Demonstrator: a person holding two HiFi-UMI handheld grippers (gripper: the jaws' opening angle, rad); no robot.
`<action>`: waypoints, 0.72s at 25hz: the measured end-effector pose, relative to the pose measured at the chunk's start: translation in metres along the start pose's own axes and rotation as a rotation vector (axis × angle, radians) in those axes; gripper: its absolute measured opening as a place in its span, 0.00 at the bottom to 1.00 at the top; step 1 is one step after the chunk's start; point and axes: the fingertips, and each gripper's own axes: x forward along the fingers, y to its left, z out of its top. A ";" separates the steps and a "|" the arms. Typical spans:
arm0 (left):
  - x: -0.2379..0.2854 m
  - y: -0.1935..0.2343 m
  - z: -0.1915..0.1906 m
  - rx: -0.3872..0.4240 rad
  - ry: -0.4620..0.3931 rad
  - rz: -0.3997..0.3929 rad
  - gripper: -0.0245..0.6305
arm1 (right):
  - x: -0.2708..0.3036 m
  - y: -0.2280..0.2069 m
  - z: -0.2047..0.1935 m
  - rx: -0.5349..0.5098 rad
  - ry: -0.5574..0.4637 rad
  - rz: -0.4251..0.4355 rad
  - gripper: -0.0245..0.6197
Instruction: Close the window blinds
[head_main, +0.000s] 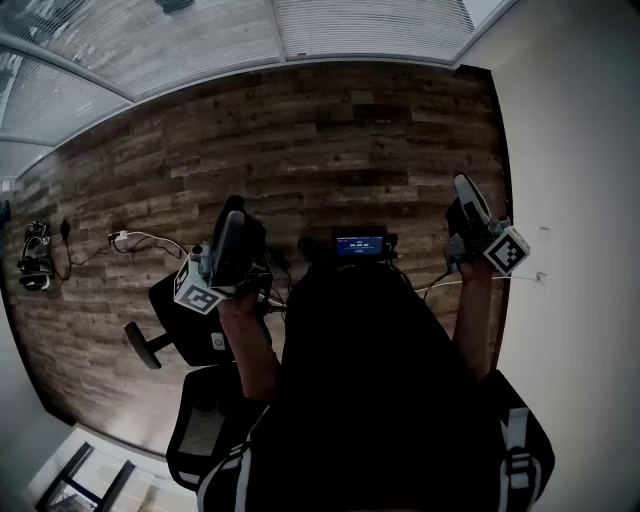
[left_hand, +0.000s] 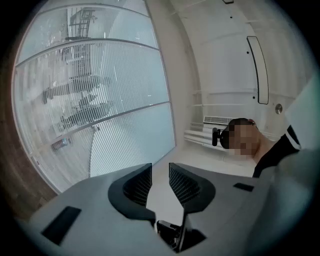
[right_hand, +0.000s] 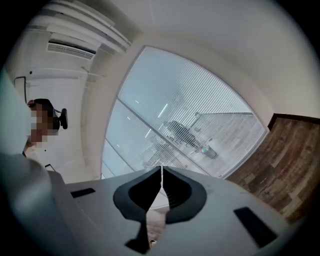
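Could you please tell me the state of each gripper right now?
Left gripper: slightly open, empty.
Right gripper: shut, empty.

Daylight glares through the window blinds (left_hand: 100, 100); my head view is dim; all views bend and darken at their edges.

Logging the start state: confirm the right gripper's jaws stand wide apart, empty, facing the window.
Not right. The right gripper has its jaws closed together, not wide apart; the right gripper view shows it. They are empty and face the window.
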 end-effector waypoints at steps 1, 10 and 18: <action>0.000 0.001 0.000 0.000 0.001 -0.001 0.21 | 0.000 -0.001 -0.001 -0.002 -0.002 -0.003 0.07; 0.000 0.007 0.005 -0.005 0.014 -0.026 0.21 | -0.003 0.003 -0.006 -0.002 -0.026 -0.015 0.07; 0.003 0.024 0.018 -0.040 0.032 -0.050 0.21 | 0.002 0.010 -0.008 0.001 -0.053 -0.075 0.07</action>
